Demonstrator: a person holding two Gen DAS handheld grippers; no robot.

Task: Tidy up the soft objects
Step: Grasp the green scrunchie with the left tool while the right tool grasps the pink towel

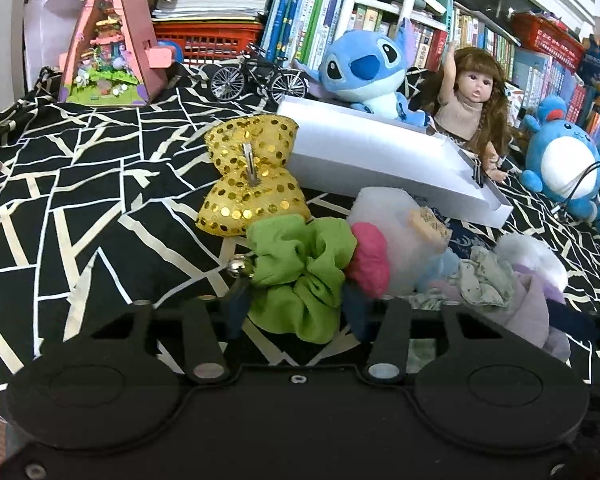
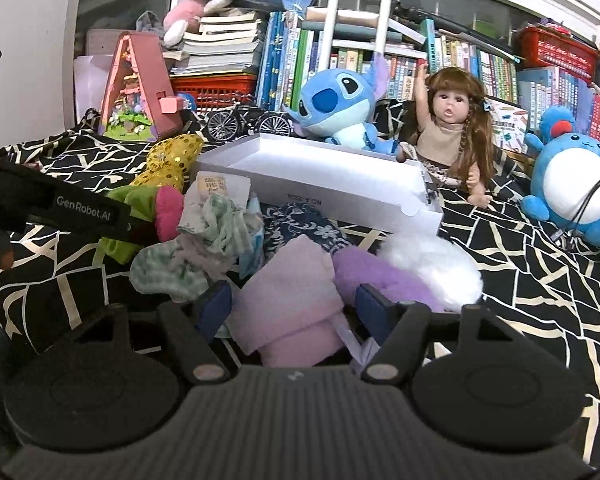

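Observation:
A heap of soft items lies on the black-and-white patterned cloth (image 1: 80,208) in front of an open white box (image 1: 360,160). My left gripper (image 1: 298,308) is shut on a green scrunchie (image 1: 300,276) with a small bell. A gold sequin bow (image 1: 252,176) lies just beyond it, and a pink pom-pom (image 1: 370,264) is at its right. My right gripper (image 2: 296,306) is shut on a pale pink folded cloth (image 2: 288,300). A purple plush piece (image 2: 380,276) and white fluff (image 2: 432,264) lie to its right. A green checked cloth (image 2: 168,272) lies to its left.
Behind the box sit a blue Stitch plush (image 1: 360,68), a long-haired doll (image 1: 468,104) and a round blue plush (image 1: 564,160) with a black cable across it. A model bicycle (image 1: 256,78) and a pink toy house (image 1: 112,40) stand at the back left. Bookshelves line the rear.

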